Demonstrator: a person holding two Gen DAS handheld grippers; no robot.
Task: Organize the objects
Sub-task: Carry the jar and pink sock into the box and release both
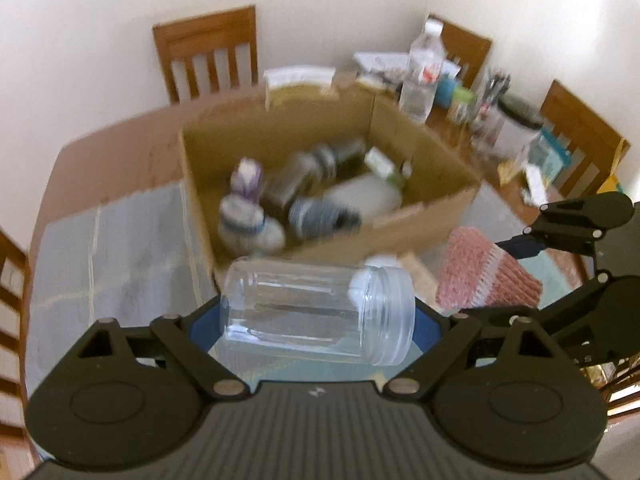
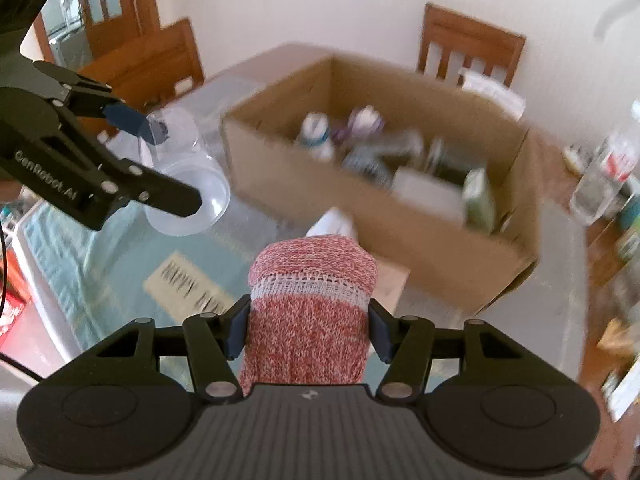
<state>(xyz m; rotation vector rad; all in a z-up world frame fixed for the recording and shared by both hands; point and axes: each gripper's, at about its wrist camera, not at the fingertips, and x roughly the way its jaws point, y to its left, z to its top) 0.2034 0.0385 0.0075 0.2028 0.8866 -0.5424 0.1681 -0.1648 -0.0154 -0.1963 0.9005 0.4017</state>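
My left gripper point(image 1: 316, 320) is shut on a clear plastic jar point(image 1: 316, 308) that lies sideways between the fingers, lidless, its mouth to the right. It is held above the table just in front of an open cardboard box point(image 1: 400, 216). The jar point(image 2: 188, 184) and left gripper point(image 2: 160, 168) also show at the left of the right wrist view. My right gripper point(image 2: 308, 328) is shut on a rolled red-and-white knitted sock point(image 2: 312, 288), held before the box point(image 2: 400, 248). The sock point(image 1: 480, 272) shows at the right of the left wrist view. The box holds several jars, bottles and socks.
A wooden table point(image 1: 120, 136) carries the box, with a clear plastic sheet point(image 1: 120, 248) on it. A water bottle point(image 1: 422, 68) and clutter stand at the back right. Wooden chairs point(image 1: 208, 52) ring the table. A small white object point(image 2: 334, 220) and a printed paper point(image 2: 188, 284) lie below the sock.
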